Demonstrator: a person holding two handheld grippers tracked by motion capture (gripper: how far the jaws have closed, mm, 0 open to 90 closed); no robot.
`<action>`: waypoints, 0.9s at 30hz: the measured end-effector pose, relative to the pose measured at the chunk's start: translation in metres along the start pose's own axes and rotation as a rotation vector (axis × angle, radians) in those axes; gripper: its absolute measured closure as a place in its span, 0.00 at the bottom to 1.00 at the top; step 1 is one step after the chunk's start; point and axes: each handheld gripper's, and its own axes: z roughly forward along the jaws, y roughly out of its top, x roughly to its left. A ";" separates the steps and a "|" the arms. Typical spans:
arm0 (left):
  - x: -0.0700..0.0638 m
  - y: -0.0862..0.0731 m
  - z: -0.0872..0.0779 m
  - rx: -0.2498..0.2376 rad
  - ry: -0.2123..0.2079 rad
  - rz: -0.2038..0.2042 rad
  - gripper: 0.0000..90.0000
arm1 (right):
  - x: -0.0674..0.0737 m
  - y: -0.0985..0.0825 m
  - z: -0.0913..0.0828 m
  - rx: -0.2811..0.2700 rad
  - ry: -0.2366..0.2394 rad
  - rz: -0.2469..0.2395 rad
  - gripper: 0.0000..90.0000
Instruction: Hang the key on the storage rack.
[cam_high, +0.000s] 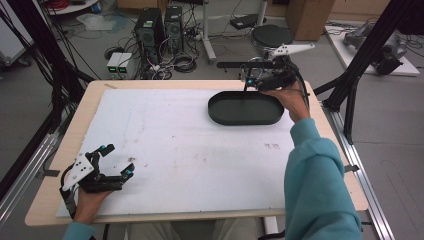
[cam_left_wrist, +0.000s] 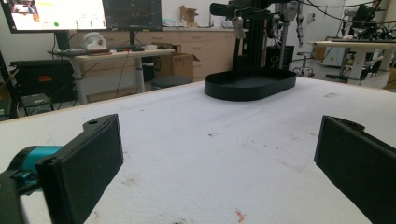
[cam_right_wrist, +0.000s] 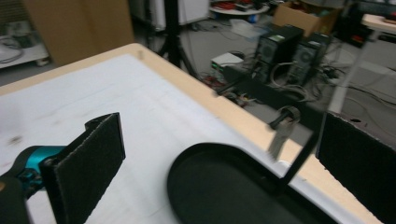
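Note:
A black oval tray (cam_high: 245, 117) lies at the far right of the white sheet (cam_high: 175, 145); it also shows ahead as the tray (cam_left_wrist: 250, 86) and close below as the tray (cam_right_wrist: 219, 186). A thin black stand (cam_high: 244, 65) rises from the tray, and a small metal piece (cam_right_wrist: 280, 135) hangs from its arm. My right gripper (cam_high: 248, 80) hovers open over the tray's far rim, next to the stand's rod (cam_right_wrist: 299, 158), and its jaws hold nothing. My left gripper (cam_high: 120, 158) rests open on the sheet at the near left, empty.
The wooden table edge (cam_high: 70, 145) frames the sheet. Beyond the far edge stand two computer towers (cam_high: 157, 30), tangled cables and a round stool (cam_high: 271, 35). Black frame poles (cam_high: 370, 45) rise at the right and left. A sleeved forearm (cam_high: 315, 185) crosses the table's right side.

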 end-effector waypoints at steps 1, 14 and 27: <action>0.000 0.000 0.000 0.000 0.000 0.001 0.02 | 0.005 -0.005 -0.005 -0.008 0.012 -0.009 0.00; 0.000 0.001 0.001 0.013 -0.008 0.009 0.02 | 0.057 -0.134 -0.056 -0.202 -0.047 -0.005 0.01; -0.002 0.000 0.001 0.006 0.001 0.023 0.02 | 0.069 -0.214 -0.068 -0.322 -0.126 0.051 0.01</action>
